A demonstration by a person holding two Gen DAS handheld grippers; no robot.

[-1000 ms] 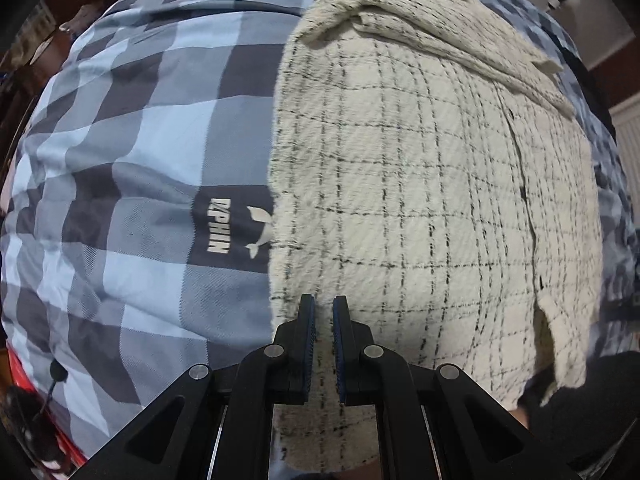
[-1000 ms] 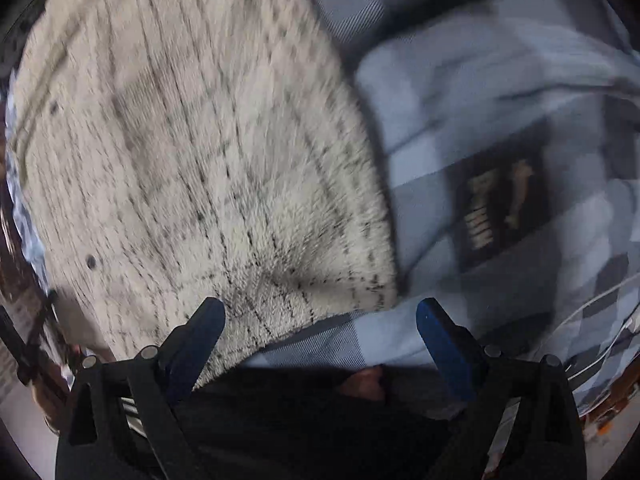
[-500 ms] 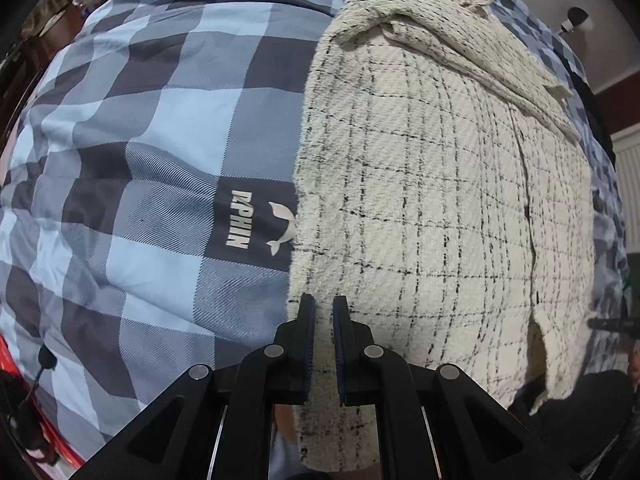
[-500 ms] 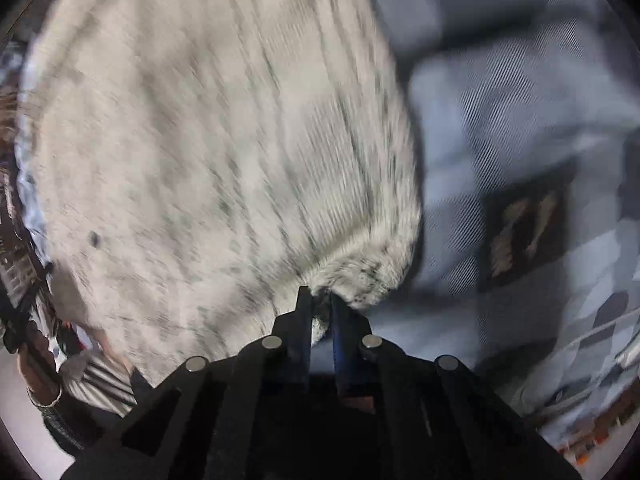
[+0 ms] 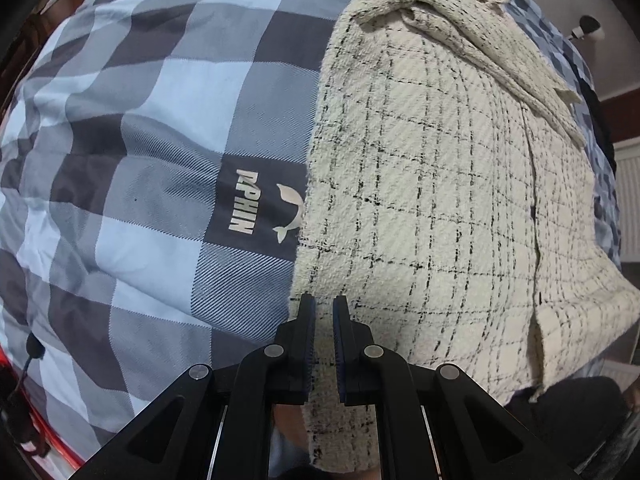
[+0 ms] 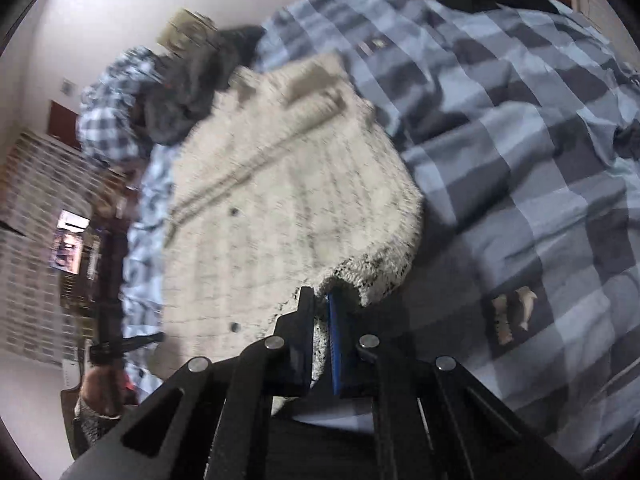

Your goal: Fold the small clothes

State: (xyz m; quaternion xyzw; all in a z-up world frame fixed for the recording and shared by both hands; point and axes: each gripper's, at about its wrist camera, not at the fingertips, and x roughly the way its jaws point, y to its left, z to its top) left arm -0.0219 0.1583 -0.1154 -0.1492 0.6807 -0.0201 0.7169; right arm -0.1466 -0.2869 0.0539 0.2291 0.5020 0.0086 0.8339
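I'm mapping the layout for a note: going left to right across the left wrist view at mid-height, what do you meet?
Blue and grey checked bedcover → dark square with a dolphin logo → cream checked garment → its button placket → a strip of bedcover at the far right edge.
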